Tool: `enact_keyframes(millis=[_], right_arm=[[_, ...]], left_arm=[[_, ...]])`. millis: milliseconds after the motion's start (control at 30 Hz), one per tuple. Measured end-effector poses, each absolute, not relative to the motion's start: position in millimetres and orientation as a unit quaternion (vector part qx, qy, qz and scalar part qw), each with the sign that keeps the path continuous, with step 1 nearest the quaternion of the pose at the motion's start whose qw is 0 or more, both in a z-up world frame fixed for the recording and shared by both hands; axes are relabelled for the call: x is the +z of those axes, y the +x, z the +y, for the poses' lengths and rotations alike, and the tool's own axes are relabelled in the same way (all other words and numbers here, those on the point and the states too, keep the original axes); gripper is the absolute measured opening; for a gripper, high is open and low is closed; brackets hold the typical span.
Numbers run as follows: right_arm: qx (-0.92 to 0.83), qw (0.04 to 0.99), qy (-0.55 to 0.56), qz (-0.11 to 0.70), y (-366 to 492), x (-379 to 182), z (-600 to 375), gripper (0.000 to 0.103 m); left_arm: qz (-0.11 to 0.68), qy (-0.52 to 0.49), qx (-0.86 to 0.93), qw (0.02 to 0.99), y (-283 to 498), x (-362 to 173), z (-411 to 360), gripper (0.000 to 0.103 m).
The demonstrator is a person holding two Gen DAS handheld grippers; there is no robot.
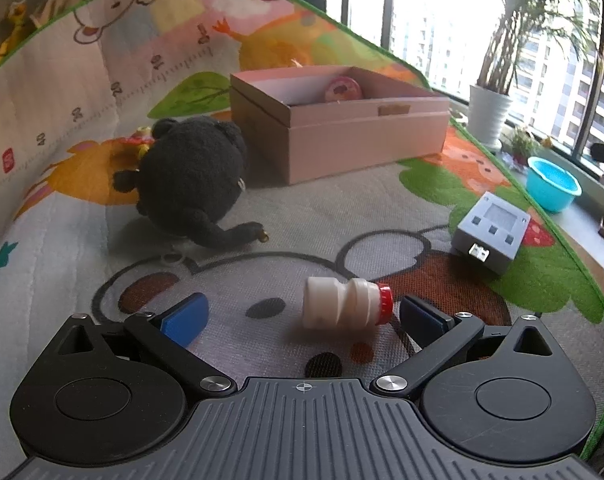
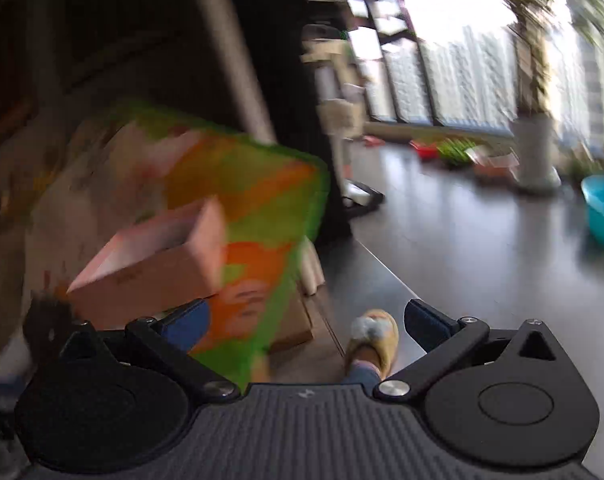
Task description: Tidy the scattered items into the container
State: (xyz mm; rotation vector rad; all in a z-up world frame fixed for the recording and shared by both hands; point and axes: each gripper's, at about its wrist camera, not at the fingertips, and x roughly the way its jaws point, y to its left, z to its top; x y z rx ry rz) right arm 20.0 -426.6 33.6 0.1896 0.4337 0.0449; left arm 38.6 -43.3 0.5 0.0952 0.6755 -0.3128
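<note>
A small white bottle with a red cap lies on its side on the play mat, between the wide-apart blue pads of my left gripper, which is open and not touching it. Behind stands the open pink box with a pink round toy inside. A black plush toy lies left of the box, and a grey device rests at the right. My right gripper is open and holds nothing; its view is blurred, with the pink box at lower left.
The colourful mat has a green edge along the right. Beyond it stand a turquoise bowl and a white plant pot by the window. A person's slippered foot shows on the dark floor in the right wrist view.
</note>
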Motion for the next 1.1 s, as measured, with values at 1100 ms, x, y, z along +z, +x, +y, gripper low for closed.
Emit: enact_keyframes(millis=[1100], right_arm=[[0.178,0.915,-0.067,0.356,54.2,-4.2,-302.0,0.103]], left_arm=[[0.339,0.059,-0.153,0.926,37.3,-3.3,-40.3,0.103]])
